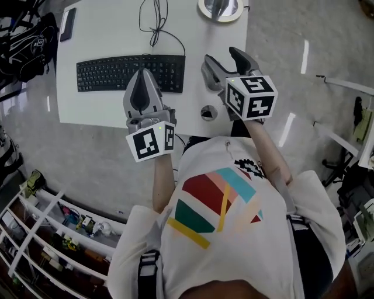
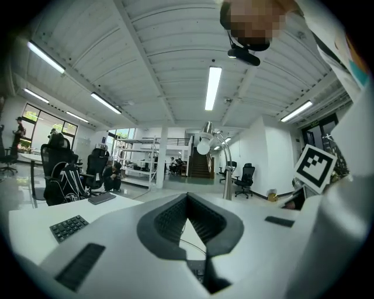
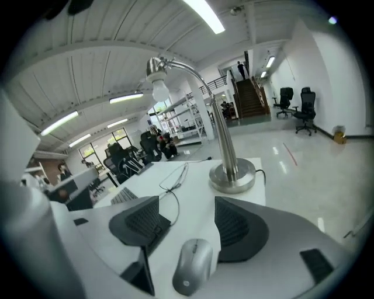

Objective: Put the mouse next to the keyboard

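Observation:
The grey mouse lies on the white table near its front edge, right of the black keyboard. My right gripper hovers open just past the mouse. In the right gripper view the mouse lies low between the spread jaws of my right gripper, touching neither. My left gripper is shut and empty, over the keyboard's right end. In the left gripper view the pads of my left gripper meet at their tips, and the keyboard shows at lower left.
A lamp's round metal base stands at the table's far right, its stem rising ahead of the right gripper. A black cable loops behind the keyboard. A phone lies at the far left corner. A backpack sits beyond the left edge.

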Available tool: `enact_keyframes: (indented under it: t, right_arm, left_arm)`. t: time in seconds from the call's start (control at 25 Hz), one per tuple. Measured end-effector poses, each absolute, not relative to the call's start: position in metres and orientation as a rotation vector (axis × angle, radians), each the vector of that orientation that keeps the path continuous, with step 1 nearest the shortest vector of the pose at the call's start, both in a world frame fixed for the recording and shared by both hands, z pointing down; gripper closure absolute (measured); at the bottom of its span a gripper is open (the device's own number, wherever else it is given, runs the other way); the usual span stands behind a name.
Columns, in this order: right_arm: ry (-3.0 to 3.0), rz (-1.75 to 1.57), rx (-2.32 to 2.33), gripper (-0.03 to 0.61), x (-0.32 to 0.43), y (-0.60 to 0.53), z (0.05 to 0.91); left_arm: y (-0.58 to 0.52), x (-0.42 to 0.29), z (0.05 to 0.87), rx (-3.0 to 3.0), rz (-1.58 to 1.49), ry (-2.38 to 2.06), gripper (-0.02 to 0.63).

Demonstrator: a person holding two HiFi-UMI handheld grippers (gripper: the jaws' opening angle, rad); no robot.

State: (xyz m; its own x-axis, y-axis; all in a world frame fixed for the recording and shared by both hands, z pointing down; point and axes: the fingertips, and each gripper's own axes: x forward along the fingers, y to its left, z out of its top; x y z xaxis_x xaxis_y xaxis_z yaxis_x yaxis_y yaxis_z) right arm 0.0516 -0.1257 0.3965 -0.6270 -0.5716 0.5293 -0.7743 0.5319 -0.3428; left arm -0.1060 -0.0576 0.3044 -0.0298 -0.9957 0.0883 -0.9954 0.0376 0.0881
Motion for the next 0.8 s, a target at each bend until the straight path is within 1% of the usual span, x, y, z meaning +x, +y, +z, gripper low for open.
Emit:
enact_keyframes:
  t: [0.12, 0.2, 0.32, 0.52, 0.56, 0.6, 0.64, 0.68, 0.72, 0.8]
  right_arm:
    - [-2.57, 0.881, 1.003, 0.296, 0.039, -0.137, 0.355]
    - [-2.676, 0.834, 0.964, 0.298, 0.023, -0.141, 0.326]
    - [-2.786, 0.671, 0.918, 0.298, 0.004, -0.138, 0.29]
    - [-2.897, 0.313, 0.841, 0.304, -0.008, -0.123, 0.246]
    - [-2.9, 0.265, 0.838, 0.348, -0.009, -0.121, 0.243]
    - [-2.902, 0.24, 0.844, 0.411, -0.009, -0.12, 0.242]
    - [-2.903, 0.237, 0.854, 0.491, -0.008, -0.12, 0.243]
    - [-2.902, 0.245, 0.866, 0.557, -0.007, -0.119, 0.245]
    - [-2.897, 0.257, 0.875, 0.568, -0.006, -0.119, 0.247]
    - [-2.881, 0.275, 0.881, 0.568, -0.004, -0.119, 0.252]
  left_arm:
    - [-0.063, -0.113, 0.281, 2.085, -0.078, -2.225, 0.571]
    - [-0.064, -0.126, 0.267, 2.082, -0.114, -2.261, 0.571]
    - [-0.064, -0.137, 0.253, 2.086, -0.149, -2.293, 0.571]
    - [-0.062, -0.132, 0.246, 2.083, -0.156, -2.306, 0.571]
    - [-0.062, -0.132, 0.246, 2.082, -0.156, -2.306, 0.571]
    - [-0.062, -0.131, 0.247, 2.08, -0.156, -2.305, 0.571]
    - [-0.063, -0.131, 0.248, 2.078, -0.156, -2.304, 0.571]
    - [-0.062, -0.131, 0.249, 2.077, -0.156, -2.304, 0.571]
    - [-0.061, -0.131, 0.249, 2.076, -0.155, -2.305, 0.571]
    - [-0.059, -0.131, 0.248, 2.075, -0.153, -2.311, 0.571]
